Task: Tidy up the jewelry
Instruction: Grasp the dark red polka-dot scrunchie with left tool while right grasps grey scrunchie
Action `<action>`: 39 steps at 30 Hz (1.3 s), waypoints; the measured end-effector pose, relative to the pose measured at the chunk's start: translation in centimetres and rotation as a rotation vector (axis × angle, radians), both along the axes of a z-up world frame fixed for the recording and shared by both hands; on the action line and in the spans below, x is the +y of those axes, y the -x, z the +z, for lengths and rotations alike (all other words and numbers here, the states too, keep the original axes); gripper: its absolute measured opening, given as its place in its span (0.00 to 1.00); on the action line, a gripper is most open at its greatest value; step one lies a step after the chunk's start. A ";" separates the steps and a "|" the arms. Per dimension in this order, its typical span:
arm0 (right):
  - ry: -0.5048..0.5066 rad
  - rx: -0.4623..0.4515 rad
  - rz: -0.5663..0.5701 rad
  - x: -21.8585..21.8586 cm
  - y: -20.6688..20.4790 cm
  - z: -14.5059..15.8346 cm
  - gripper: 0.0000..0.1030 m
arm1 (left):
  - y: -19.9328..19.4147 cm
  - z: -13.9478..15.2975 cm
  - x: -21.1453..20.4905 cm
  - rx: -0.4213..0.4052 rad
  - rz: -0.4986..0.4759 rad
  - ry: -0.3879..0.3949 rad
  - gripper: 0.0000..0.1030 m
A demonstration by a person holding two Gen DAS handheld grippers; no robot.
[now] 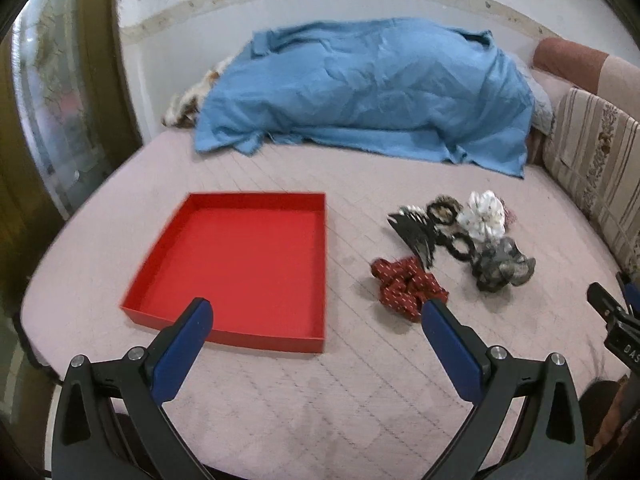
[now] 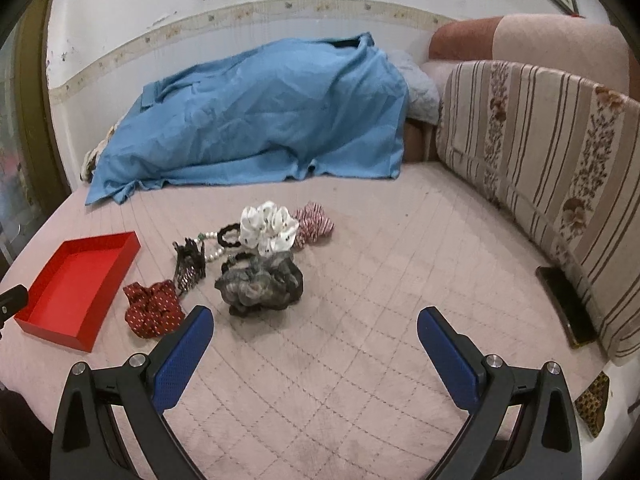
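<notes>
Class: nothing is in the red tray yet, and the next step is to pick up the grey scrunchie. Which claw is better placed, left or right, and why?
Probably right. The right claw is open with the grey scrunchie just ahead of it. The left claw is also open, but faces the tray, with the scrunchie off to its right.

The bed holds one red tray [image 2: 76, 280], four fabric scrunchies [image 2: 270, 228], two thin black hair ties [image 1: 464, 246], one black claw clip [image 2: 189, 262], one pearl bracelet [image 2: 212, 255] and one blue sheet [image 2: 256, 120].
</notes>
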State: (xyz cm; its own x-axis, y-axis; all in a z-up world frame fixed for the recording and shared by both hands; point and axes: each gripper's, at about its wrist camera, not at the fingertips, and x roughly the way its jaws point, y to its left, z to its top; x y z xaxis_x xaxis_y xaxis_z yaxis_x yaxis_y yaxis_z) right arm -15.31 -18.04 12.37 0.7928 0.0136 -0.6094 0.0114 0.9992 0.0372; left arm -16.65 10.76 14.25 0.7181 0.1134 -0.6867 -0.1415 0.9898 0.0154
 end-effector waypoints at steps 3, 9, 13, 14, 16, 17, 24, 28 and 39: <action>-0.022 0.024 0.013 -0.4 -0.9 -0.9 1.00 | -1.4 -0.9 -0.6 0.037 -0.056 0.044 1.00; -0.105 0.109 0.041 -1.9 -3.9 -2.7 0.90 | -5.6 -3.2 -2.9 0.115 -0.158 0.105 0.84; -0.219 0.203 0.068 -3.0 -6.9 -4.0 0.75 | -8.8 -4.9 -3.7 0.160 -0.163 0.127 0.84; -0.250 0.216 0.068 -3.3 -7.6 -4.3 0.75 | -9.3 -5.3 -3.8 0.168 -0.163 0.129 0.84; -0.294 0.230 0.070 -3.6 -8.7 -4.8 0.75 | -10.7 -6.3 -4.0 0.192 -0.160 0.122 0.84; -0.310 0.234 0.072 -3.6 -9.3 -4.9 0.75 | -11.2 -6.6 -4.0 0.198 -0.162 0.119 0.84; -0.328 0.262 0.102 -2.3 -13.1 -6.2 0.75 | -14.0 -9.5 -4.1 0.260 -0.162 0.097 0.82; -0.321 0.297 0.115 -1.6 -14.6 -7.4 0.75 | -14.9 -10.5 -4.0 0.283 -0.166 0.104 0.82; -0.311 0.350 0.147 -0.1 -16.2 -9.5 0.59 | -15.1 -11.2 -4.8 0.271 -0.180 0.099 0.58</action>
